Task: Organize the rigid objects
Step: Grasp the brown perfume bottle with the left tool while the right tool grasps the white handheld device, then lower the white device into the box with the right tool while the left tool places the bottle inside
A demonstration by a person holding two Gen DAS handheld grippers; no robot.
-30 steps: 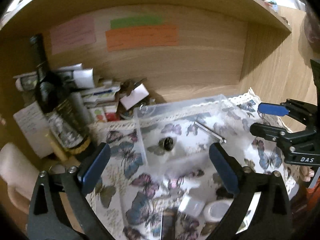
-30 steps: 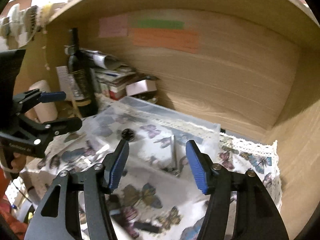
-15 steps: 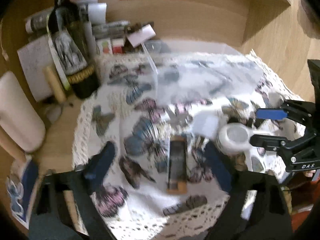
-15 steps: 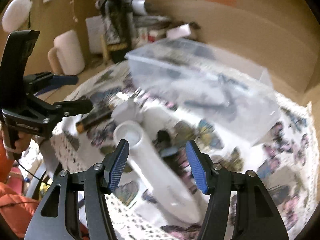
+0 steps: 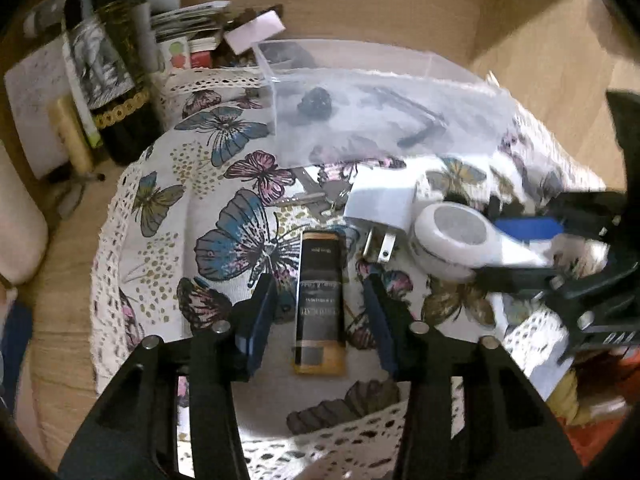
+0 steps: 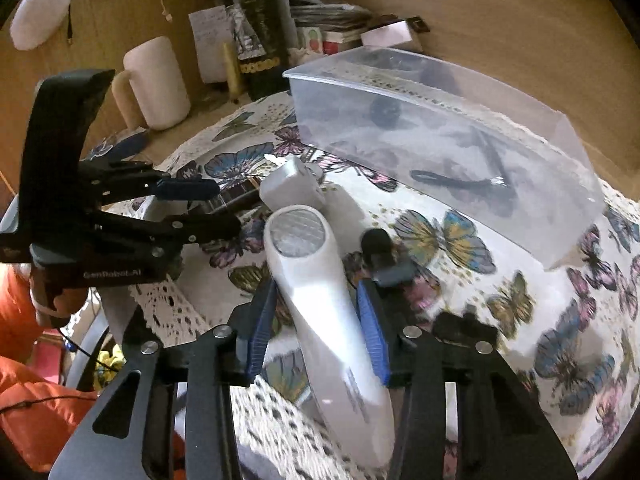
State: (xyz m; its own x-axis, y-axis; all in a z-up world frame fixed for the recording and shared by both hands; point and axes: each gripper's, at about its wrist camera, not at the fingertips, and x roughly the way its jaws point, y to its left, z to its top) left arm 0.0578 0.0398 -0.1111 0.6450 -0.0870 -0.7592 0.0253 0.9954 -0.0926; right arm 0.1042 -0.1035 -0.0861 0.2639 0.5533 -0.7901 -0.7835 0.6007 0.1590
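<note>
A black and gold flat box (image 5: 320,300) lies on the butterfly cloth (image 5: 208,216), between the open jaws of my left gripper (image 5: 320,312). A white handheld device (image 6: 320,288) with a round mesh head lies between the open jaws of my right gripper (image 6: 316,316), which stand apart from it on both sides. It also shows in the left wrist view (image 5: 460,240). A white plug adapter (image 5: 380,204) lies beside both. A clear plastic bin (image 6: 440,120) behind holds a small dark round piece (image 5: 316,102) and a hex key (image 6: 460,180).
A dark wine bottle (image 5: 108,60), stacked papers and small boxes (image 5: 192,36) and a cream mug (image 6: 156,80) stand at the back left in a wooden alcove. A small black part (image 6: 380,252) lies right of the white device.
Both grippers have tilted down and dropped close to the cloth. The left now straddles the black and gold box, the right straddles the white device. The bin has shifted to the back of both views.
</note>
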